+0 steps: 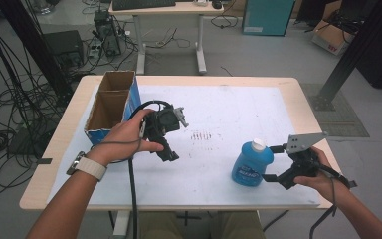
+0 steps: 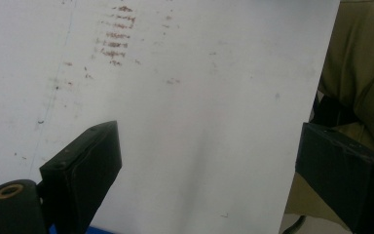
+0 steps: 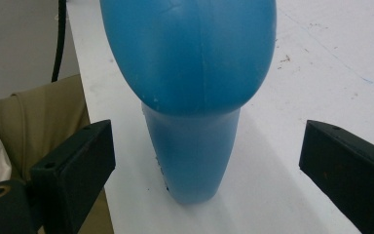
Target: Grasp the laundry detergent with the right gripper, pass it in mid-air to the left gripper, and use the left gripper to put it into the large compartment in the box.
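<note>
A blue plastic bottle point(image 1: 250, 164) with a white cap point(image 1: 258, 144) stands upright near the table's front right. My right gripper point(image 1: 275, 163) is at the bottle's right side, held on its side in the person's right hand. In the right gripper view the bottle point(image 3: 190, 73) looms close between the two spread jaws of that gripper point(image 3: 209, 141), and neither pad touches it. My left gripper point(image 1: 168, 149) hangs over the table's left middle in the person's left hand and points down. Its jaws point(image 2: 209, 134) stand wide apart over the bare white sheet with nothing between them.
An open cardboard box point(image 1: 110, 102) with a blue side stands at the table's back left. The white sheet point(image 1: 219, 114) covering the tabletop bears a patch of brown smudges point(image 1: 201, 135). The person's lap lies past the near edge point(image 2: 355, 63). A cable trails from each gripper.
</note>
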`<action>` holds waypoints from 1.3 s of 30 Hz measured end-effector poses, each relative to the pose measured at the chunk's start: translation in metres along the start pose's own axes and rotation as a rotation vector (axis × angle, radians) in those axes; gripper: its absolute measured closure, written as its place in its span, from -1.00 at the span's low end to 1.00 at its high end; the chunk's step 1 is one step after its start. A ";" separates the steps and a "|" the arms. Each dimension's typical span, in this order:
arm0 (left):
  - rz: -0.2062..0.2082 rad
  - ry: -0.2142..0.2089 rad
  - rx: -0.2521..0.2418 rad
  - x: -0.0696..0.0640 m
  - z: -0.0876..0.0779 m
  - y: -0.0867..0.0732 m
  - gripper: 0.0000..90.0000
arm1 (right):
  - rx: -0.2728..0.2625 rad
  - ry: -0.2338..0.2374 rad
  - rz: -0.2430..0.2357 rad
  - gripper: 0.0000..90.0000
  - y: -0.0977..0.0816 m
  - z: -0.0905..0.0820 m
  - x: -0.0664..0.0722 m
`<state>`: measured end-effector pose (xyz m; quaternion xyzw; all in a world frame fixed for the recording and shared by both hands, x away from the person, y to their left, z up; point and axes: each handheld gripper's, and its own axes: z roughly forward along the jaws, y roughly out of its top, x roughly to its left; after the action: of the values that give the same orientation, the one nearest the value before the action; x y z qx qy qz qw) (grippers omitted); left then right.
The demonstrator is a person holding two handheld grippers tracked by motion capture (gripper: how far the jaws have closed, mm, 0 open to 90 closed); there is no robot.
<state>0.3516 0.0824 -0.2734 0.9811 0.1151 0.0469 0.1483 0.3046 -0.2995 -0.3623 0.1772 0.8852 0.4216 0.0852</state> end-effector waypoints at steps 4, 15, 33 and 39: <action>-0.002 -0.002 0.004 0.000 0.000 0.000 -0.78 | 0.001 -0.001 0.002 -0.87 0.000 0.000 0.000; -0.002 -0.001 0.004 0.000 0.000 0.000 -0.78 | -0.007 -0.003 0.017 -0.87 -0.003 0.002 0.001; -0.006 0.001 0.001 0.000 0.001 0.001 -0.77 | -0.102 -0.005 0.021 -0.87 -0.010 0.020 0.004; -0.008 -0.001 0.004 0.000 0.001 0.000 -0.77 | -0.117 -0.015 0.020 -0.88 -0.013 0.025 0.005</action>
<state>0.3520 0.0823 -0.2743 0.9810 0.1189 0.0459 0.1466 0.3048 -0.2871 -0.3886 0.1838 0.8566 0.4720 0.0980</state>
